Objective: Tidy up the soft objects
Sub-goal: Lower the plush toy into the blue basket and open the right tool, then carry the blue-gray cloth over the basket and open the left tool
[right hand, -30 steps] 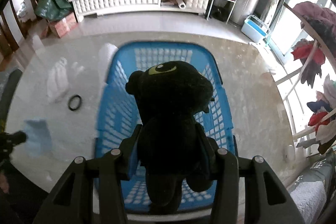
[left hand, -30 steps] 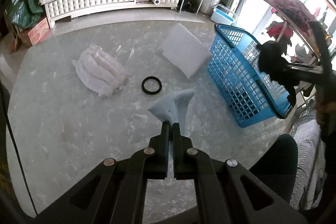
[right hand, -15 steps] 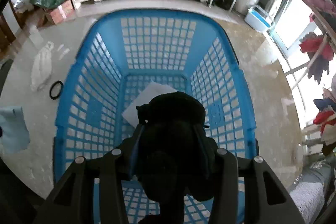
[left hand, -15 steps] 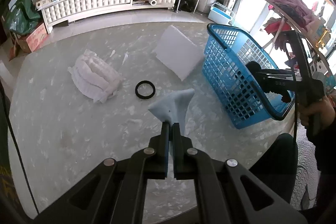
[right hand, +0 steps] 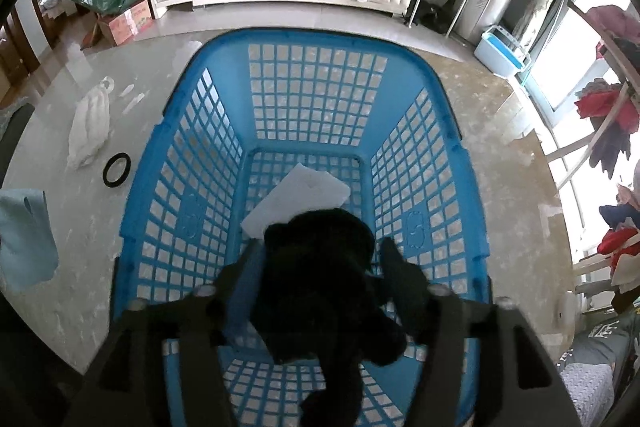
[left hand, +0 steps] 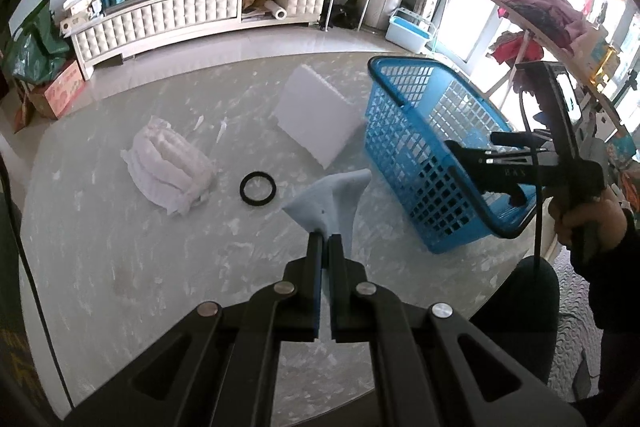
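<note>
My left gripper (left hand: 325, 241) is shut on a light blue sponge (left hand: 330, 201) and holds it above the marble table. The sponge also shows at the left edge of the right wrist view (right hand: 24, 239). A blue basket (left hand: 424, 147) stands at the table's right. My right gripper (right hand: 320, 247) is inside the basket (right hand: 312, 83), its jaws spread apart. The black plush toy (right hand: 320, 267) lies between the jaws above a white foam piece (right hand: 298, 197) on the basket floor. In the left wrist view the right gripper (left hand: 480, 167) reaches into the basket and the toy is hidden.
On the table lie a white folded cloth bundle (left hand: 168, 167), a black ring (left hand: 258, 188) and a white foam slab (left hand: 316, 115). A clothes rack (left hand: 536, 11) stands to the right. A white cabinet (left hand: 192, 15) lines the far wall.
My right gripper has lowered the black plush toy deeper into the basket and its jaws have spread apart from the toy. The left gripper still holds the sponge.
</note>
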The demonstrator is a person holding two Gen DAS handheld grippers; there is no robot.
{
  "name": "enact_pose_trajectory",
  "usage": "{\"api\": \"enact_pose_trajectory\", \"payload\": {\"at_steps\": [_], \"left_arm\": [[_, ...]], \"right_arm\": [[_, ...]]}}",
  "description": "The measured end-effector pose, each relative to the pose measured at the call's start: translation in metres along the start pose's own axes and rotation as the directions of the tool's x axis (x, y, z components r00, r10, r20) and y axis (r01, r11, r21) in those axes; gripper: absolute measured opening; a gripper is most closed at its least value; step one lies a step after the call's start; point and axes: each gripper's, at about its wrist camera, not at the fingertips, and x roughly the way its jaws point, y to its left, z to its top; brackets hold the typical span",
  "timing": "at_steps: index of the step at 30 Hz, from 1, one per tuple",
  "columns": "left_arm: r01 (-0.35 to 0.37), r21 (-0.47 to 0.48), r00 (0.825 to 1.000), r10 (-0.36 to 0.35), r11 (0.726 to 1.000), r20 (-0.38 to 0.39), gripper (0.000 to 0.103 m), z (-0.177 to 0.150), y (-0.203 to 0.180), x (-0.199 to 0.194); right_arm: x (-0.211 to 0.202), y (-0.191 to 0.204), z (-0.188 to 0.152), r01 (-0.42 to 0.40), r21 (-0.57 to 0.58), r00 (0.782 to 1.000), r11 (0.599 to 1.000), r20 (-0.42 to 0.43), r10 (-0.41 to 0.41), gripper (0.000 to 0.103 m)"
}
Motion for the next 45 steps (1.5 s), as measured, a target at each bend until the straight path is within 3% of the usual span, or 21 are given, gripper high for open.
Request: {"api": "enact_pose_trajectory", "payload": {"at_steps": [3,6,23,32,45], "left_arm": [[0.0,0.016,1.0,0.0,1.0,0.006,0.002,0.004,-0.008,-0.003],[0.001,0.036,1.0,-0.001,0.999,0.01,0.002,0.008,-0.019,-0.005],[0.067,0.229,0.996,-0.079,0.971,0.043,0.002,0.061,-0.113,-0.005],[0.099,0.329,0.994,-0.106,0.939,0.003,0.002,0.079,-0.147,0.039],[0.119,0.38,0.993,-0.108,0.917,-0.051,0.002,0.105,-0.155,0.115]], "right_arm": [[-0.011,0.001,-0.003,-0.012,-0.009,0.999,1.0,0.04,0.013,0.095],[-0.027,-0.001,-0.005,-0.02,-0.009,0.997,1.0,0.072,0.02,0.103],[-0.079,-0.041,-0.041,-0.051,0.071,0.984,0.996,0.173,0.039,0.103],[-0.067,-0.05,-0.053,-0.053,0.12,0.986,0.991,0.165,0.033,0.103],[-0.05,-0.057,-0.05,-0.045,0.163,0.99,0.986,0.143,0.022,0.103]]}}
